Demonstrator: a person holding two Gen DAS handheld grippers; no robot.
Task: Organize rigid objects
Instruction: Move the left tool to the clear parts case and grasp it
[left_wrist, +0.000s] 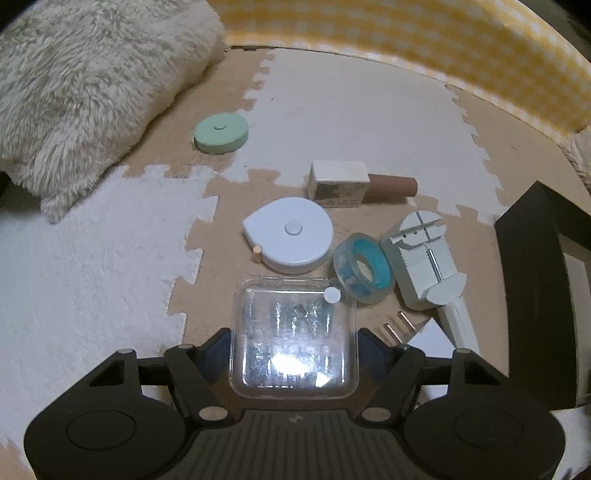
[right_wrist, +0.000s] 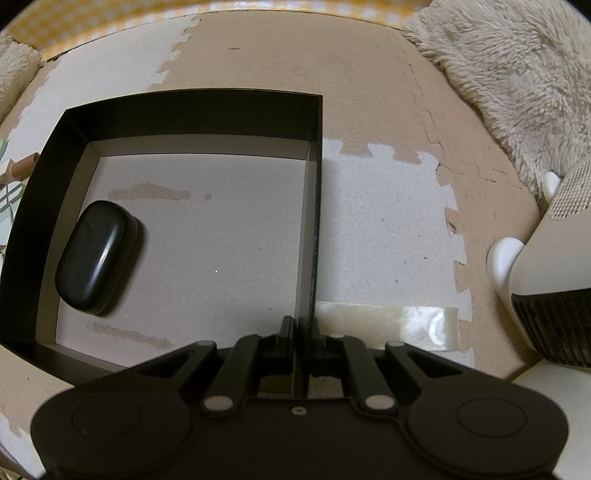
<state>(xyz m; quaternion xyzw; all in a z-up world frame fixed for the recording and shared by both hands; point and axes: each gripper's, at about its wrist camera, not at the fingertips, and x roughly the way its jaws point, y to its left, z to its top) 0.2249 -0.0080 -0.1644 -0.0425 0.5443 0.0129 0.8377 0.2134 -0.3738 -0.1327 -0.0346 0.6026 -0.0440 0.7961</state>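
My left gripper (left_wrist: 293, 343) is shut on a clear plastic case (left_wrist: 293, 339) and holds it above the foam mat. Ahead of it lie a white tape measure (left_wrist: 290, 234), a blue tape roll (left_wrist: 364, 267), a white watch tool (left_wrist: 424, 258), a white block (left_wrist: 338, 182) with a brown cylinder (left_wrist: 393, 186), and a green disc (left_wrist: 220, 132). My right gripper (right_wrist: 301, 328) is shut on the right wall of a black box (right_wrist: 314, 206). A black oval case (right_wrist: 96, 256) lies inside the box at the left.
A fluffy cream cushion (left_wrist: 85, 85) lies at the far left, and it also shows in the right wrist view (right_wrist: 517, 66). A yellow checked wall (left_wrist: 443, 48) borders the mat behind. A white appliance (right_wrist: 546, 273) stands right of the box. The box edge (left_wrist: 546, 288) shows at the right.
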